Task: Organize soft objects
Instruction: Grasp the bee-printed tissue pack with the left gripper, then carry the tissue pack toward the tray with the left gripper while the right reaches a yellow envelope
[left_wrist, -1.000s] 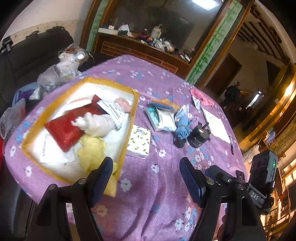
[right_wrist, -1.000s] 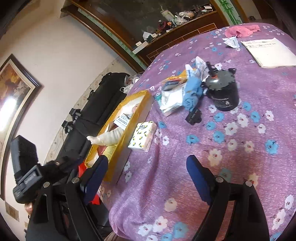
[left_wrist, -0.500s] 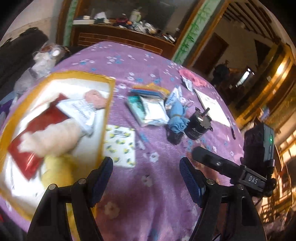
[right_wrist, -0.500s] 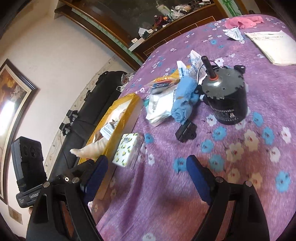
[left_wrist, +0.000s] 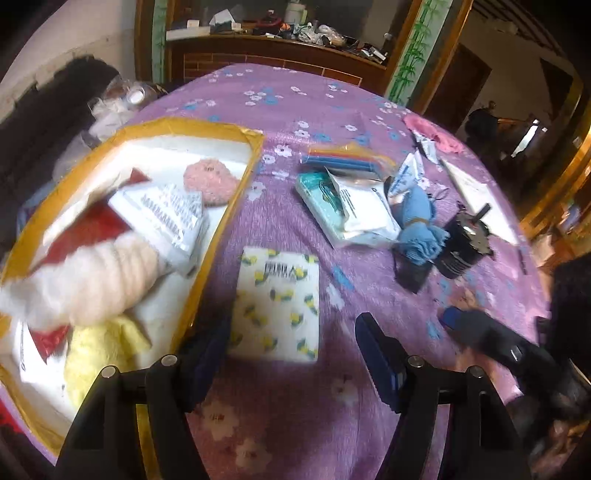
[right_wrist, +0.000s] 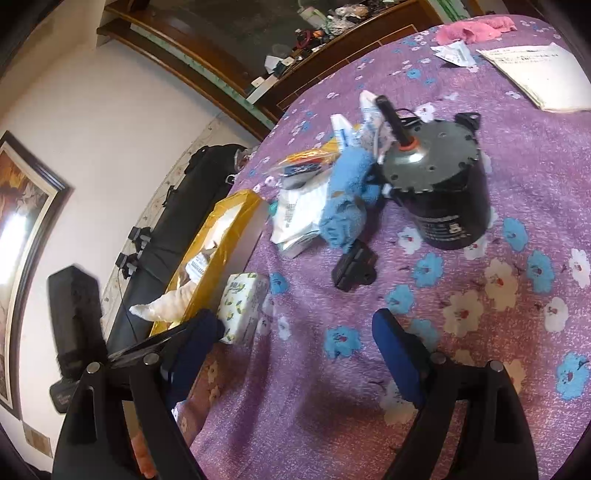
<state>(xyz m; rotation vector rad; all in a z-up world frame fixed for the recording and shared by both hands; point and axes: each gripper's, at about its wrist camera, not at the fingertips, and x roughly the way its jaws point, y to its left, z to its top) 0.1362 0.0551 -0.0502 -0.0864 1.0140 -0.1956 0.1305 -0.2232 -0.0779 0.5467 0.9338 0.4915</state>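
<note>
My yellow-rimmed box (left_wrist: 221, 229) at the table's left edge holds several plush items; lemon-print tissue pack (left_wrist: 275, 302), blue cloth (left_wrist: 417, 221), pink cloth (right_wrist: 472, 29) remain; both grippers, left gripper (left_wrist: 291, 354) and right gripper (right_wrist: 295, 347), gape wide, empty.

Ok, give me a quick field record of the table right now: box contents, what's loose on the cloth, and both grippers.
box: yellow-rimmed box at the table's left side
in box: pink plush, cream plush, yellow plush, red packet, printed packet
beside box: lemon-print tissue pack, flat on the cloth
loose soft items: blue cloth against the black motor; pink cloth at the far edge
left gripper: open, empty, over the tissue pack
right gripper: open, empty
</note>
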